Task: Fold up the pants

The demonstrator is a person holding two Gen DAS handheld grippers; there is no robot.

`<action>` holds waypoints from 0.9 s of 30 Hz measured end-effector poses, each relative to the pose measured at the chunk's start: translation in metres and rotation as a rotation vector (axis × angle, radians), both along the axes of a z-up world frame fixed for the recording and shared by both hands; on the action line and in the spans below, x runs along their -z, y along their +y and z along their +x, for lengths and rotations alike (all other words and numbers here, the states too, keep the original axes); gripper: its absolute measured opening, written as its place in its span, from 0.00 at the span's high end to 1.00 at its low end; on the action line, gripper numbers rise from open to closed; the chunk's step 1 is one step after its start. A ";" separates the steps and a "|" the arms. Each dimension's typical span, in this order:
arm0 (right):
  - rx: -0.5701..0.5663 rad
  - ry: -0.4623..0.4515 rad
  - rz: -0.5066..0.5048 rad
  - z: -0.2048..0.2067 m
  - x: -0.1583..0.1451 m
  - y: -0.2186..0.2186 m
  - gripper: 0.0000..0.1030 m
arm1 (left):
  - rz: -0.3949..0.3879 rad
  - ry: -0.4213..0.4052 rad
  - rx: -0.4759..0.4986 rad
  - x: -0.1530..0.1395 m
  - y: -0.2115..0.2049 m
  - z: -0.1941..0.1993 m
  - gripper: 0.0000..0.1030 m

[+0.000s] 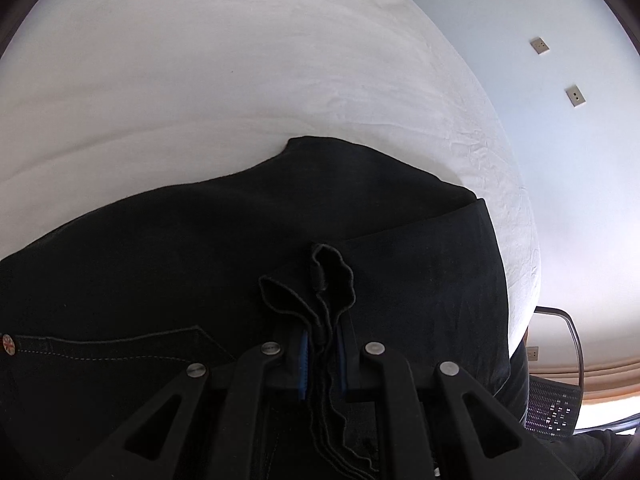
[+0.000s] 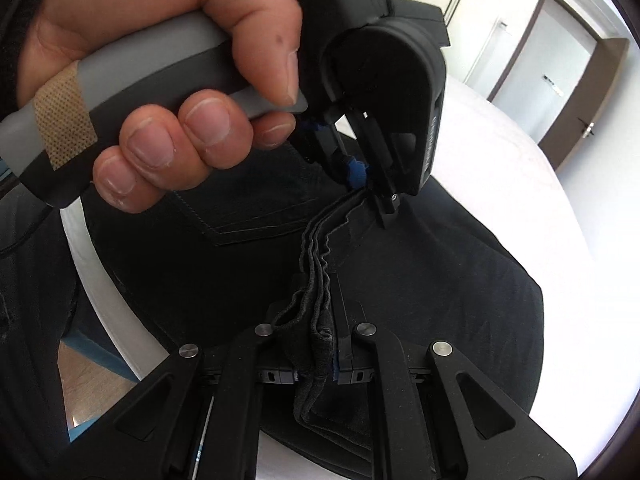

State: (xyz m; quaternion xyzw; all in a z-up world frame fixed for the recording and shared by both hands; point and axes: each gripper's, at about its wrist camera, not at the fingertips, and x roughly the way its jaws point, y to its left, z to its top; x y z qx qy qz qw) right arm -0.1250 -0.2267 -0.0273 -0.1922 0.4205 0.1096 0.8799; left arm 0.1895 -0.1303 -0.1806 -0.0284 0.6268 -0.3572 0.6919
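Left gripper (image 1: 320, 354) clenched on stacked hem edges, right gripper (image 2: 334, 344) clamped on same bunch just beside it. Pants (image 1: 200, 248) seen lying doubled on bed (image 1: 200, 60), pocket up. Probably midway: one fold done, hems yet to be laid down, smoothed.

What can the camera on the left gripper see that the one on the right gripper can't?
Only the left wrist view shows wall sockets, a chair past the bed's end, and a metal button on the pants.

Only the right wrist view shows the person's hand squeezing the other gripper's handle, a door, and a back pocket.

Both show the black pants lying on the white bed sheet, and the viewing gripper, left gripper and right gripper, shut on a bunched hem of stacked layers.
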 end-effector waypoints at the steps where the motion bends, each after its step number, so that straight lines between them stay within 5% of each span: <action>1: -0.005 0.009 -0.005 -0.002 0.006 -0.001 0.91 | -0.001 -0.001 0.000 0.001 0.000 0.000 0.89; 6: -0.012 0.028 -0.018 -0.006 0.034 -0.014 0.91 | -0.006 -0.012 0.000 0.002 -0.002 -0.001 0.86; 9: -0.009 0.038 0.006 -0.011 0.019 -0.011 0.88 | 0.011 -0.049 0.015 -0.001 0.002 0.002 0.82; 12: 0.003 0.075 0.052 -0.010 0.021 -0.021 0.84 | 0.095 -0.163 0.016 -0.008 -0.002 -0.008 0.60; 14: -0.003 0.115 0.141 -0.014 0.013 -0.032 0.73 | 0.186 -0.294 -0.005 -0.022 0.001 -0.011 0.37; 15: -0.008 0.131 0.208 -0.020 0.008 -0.041 0.54 | 0.212 -0.336 -0.017 -0.028 0.001 -0.013 0.35; 17: -0.007 0.138 0.346 -0.037 -0.007 -0.067 0.40 | 0.284 -0.443 -0.038 -0.040 -0.001 -0.022 0.35; 22: 0.075 0.261 0.745 -0.059 -0.018 -0.166 0.42 | 0.337 -0.618 -0.030 -0.061 -0.015 -0.065 0.35; 24: 0.113 0.288 0.866 -0.059 -0.019 -0.209 0.58 | 0.339 -0.633 -0.013 -0.058 -0.018 -0.082 0.35; 27: 0.186 0.314 1.012 -0.039 -0.013 -0.280 0.67 | 0.347 -0.573 0.046 -0.033 -0.029 -0.106 0.45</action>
